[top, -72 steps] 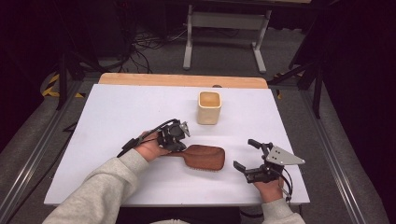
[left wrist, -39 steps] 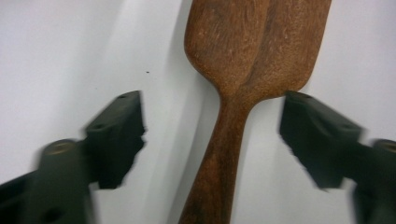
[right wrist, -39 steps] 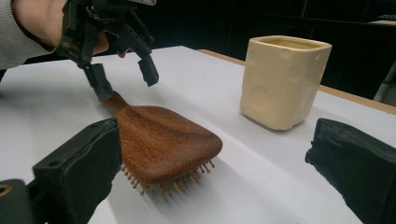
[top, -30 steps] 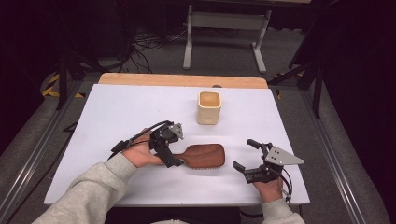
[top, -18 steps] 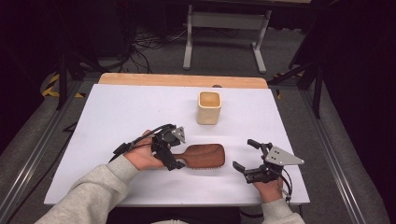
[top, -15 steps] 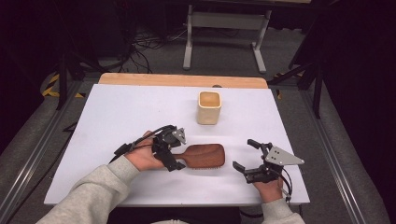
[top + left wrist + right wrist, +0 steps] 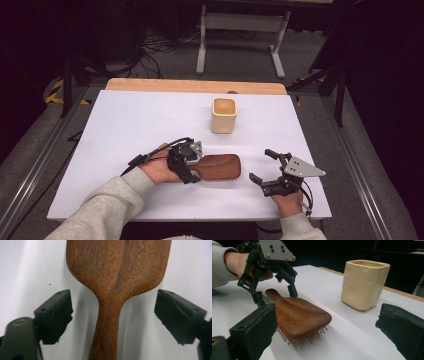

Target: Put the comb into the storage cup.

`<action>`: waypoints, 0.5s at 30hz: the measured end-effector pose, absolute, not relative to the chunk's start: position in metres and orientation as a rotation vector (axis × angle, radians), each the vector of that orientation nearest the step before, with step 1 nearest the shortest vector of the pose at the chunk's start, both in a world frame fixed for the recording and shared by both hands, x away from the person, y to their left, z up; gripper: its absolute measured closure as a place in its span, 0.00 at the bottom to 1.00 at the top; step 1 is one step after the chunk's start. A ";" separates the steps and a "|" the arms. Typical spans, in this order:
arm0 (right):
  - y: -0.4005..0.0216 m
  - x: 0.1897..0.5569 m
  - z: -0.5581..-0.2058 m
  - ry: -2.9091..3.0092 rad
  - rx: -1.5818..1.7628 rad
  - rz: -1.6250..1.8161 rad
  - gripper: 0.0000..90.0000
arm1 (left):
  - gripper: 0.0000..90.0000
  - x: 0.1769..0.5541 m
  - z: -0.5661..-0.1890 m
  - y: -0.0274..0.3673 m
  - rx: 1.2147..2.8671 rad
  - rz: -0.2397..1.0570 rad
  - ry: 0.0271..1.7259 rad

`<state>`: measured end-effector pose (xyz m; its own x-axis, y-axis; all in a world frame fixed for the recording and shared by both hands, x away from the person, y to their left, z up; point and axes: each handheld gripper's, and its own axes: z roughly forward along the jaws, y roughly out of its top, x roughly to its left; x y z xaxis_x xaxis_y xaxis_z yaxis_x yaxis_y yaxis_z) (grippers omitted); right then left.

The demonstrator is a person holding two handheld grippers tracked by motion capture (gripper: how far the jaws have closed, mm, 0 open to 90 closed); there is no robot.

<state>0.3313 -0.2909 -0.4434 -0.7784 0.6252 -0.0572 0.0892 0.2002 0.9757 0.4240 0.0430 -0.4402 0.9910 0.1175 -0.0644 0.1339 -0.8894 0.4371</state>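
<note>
1. While its jaws have just been closing, the left tool (image 7: pixel 192 162) straddles the handle of the brown wooden paddle hairbrush (image 7: pixel 220 166), pads not yet touching.
2. The right tool (image 7: pixel 264 167) rests open nearby on the white tabletop (image 7: pixel 125 120).
3. Farther off stands a cream square cup (image 7: pixel 223 115).

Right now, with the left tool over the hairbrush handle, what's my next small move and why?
Probably finish closing the left tool: its jaws have just been closing, yet both pads still stand clear of the wooden hairbrush handle between them. The brush lies bristles-down on the table, so nothing is gripped yet.
</note>
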 end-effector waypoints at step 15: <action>-0.291 0.332 -0.444 2.038 0.668 1.611 0.03 | 0.57 0.427 -0.442 0.043 2.715 0.002 0.087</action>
